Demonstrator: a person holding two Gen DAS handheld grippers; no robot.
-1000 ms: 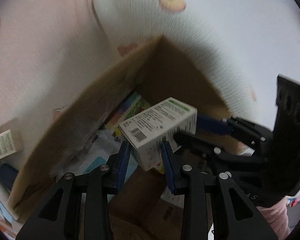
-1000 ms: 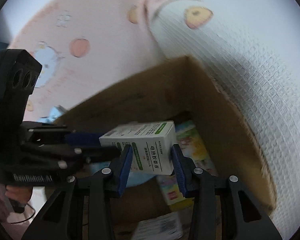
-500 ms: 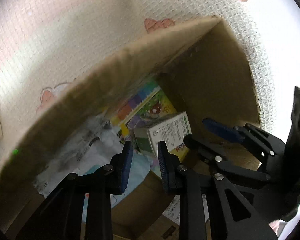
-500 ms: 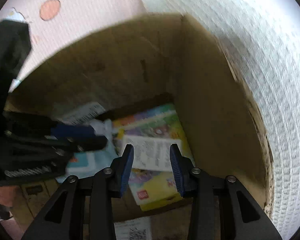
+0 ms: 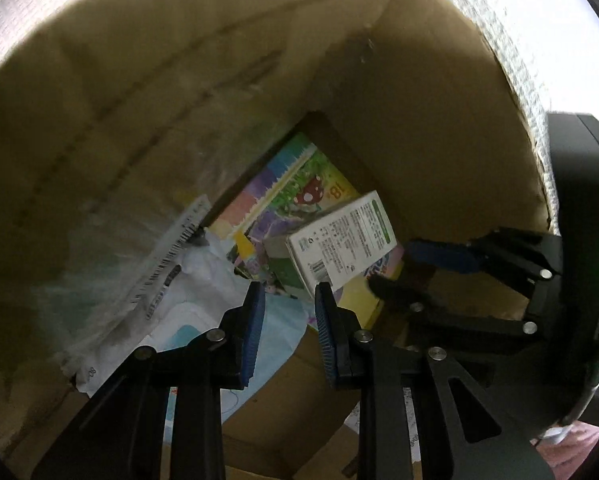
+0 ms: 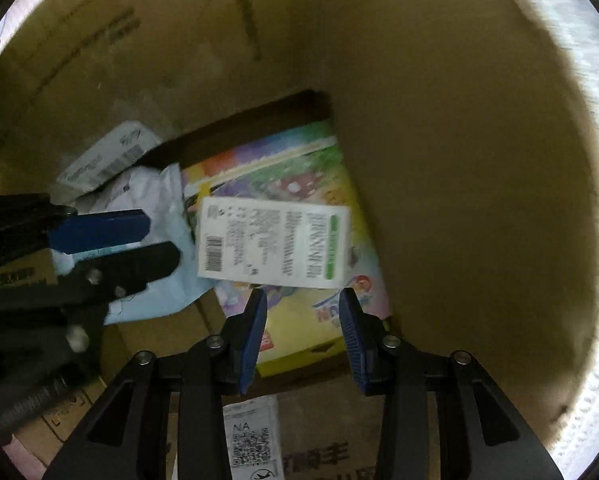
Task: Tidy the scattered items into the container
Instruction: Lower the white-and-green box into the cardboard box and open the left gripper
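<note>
Your left gripper (image 5: 287,312) and right gripper (image 6: 301,320): both spread, empty. White rectangular carton (image 6: 273,246) lies on glossy picture book (image 6: 299,332), far corner of corrugated cardboard box (image 6: 459,160); crumpled white mailer bag (image 5: 171,280) alongside.

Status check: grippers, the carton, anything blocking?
Left gripper, right gripper open, empty. White-and-green carton on colourful picture book inside cardboard box. Nothing blocking.

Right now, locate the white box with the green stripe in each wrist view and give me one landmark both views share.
Left wrist: the white box sits right of centre, tilted, just beyond the open left gripper.
Right wrist: the same box lies at centre, barcode to the left, just ahead of the open right gripper.
Shared landmark: the colourful picture book under it, on the cardboard box floor.
</note>
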